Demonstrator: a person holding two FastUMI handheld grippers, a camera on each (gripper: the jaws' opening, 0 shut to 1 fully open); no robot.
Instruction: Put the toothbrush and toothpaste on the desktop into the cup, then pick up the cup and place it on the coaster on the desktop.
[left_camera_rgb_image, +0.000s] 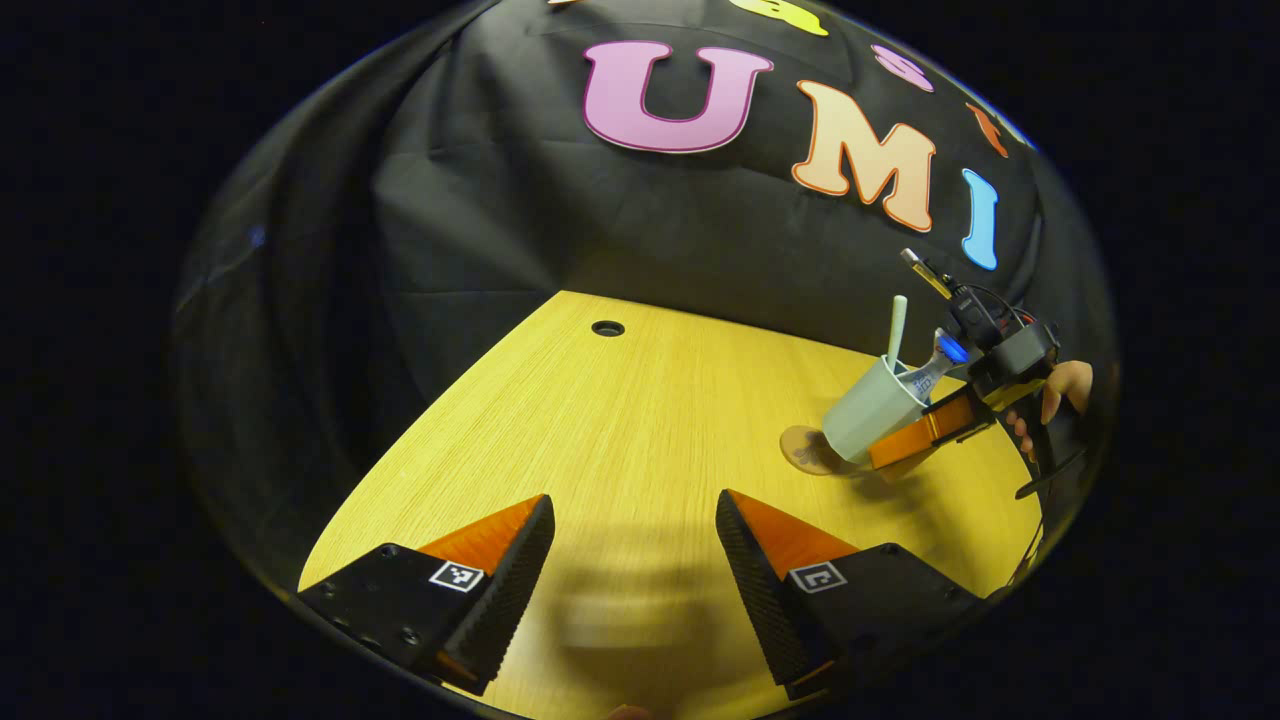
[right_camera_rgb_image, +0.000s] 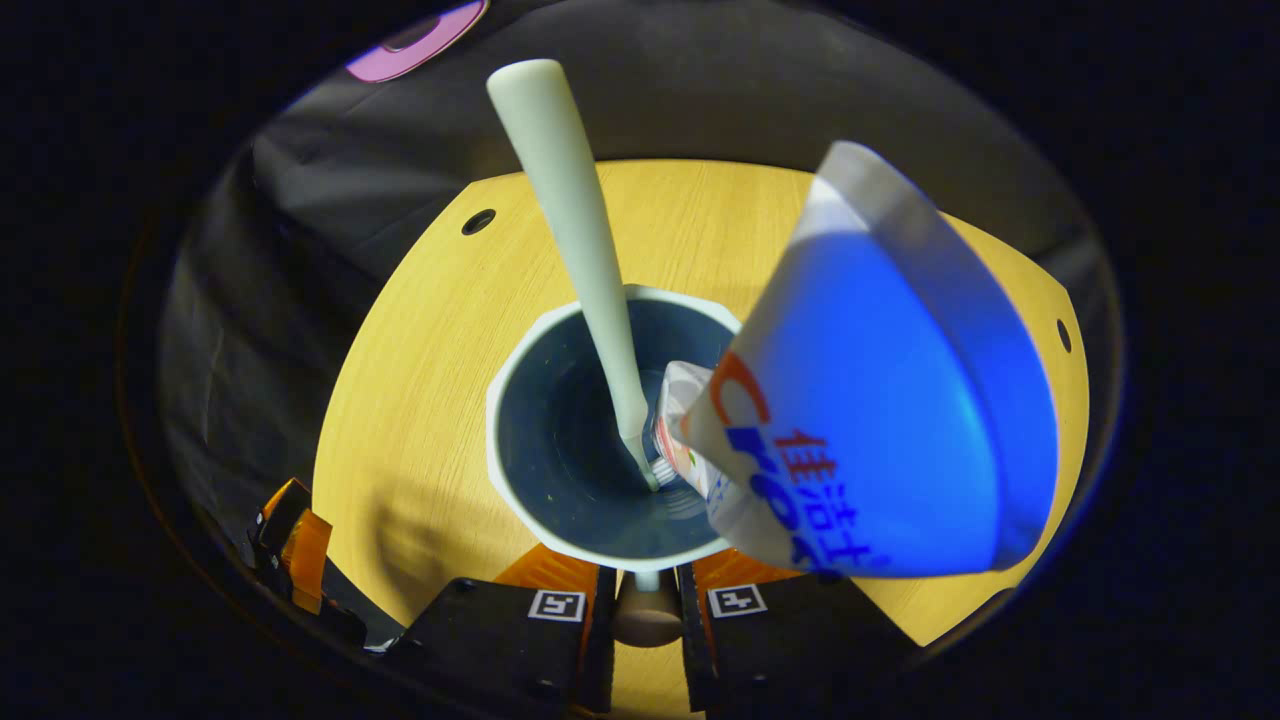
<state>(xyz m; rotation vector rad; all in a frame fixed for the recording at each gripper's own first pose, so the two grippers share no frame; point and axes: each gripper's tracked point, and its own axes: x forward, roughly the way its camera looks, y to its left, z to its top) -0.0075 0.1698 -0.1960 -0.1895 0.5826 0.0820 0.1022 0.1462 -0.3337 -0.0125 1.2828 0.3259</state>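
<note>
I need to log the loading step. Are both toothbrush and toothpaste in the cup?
Yes. The toothbrush and toothpaste both stand inside the cup, their tops sticking out above its rim.

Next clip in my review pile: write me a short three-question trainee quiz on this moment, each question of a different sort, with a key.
1. True or false: the toothbrush and the toothpaste are both inside the cup.
2. Multiple choice: the left gripper is A) shut on the cup, B) open over bare desktop, C) shut on the toothbrush.
3. Fill in: in the left gripper view, the tilted cup held by the right gripper is at the near edge of the round ____.

Key: 1 true; 2 B; 3 coaster.
</note>
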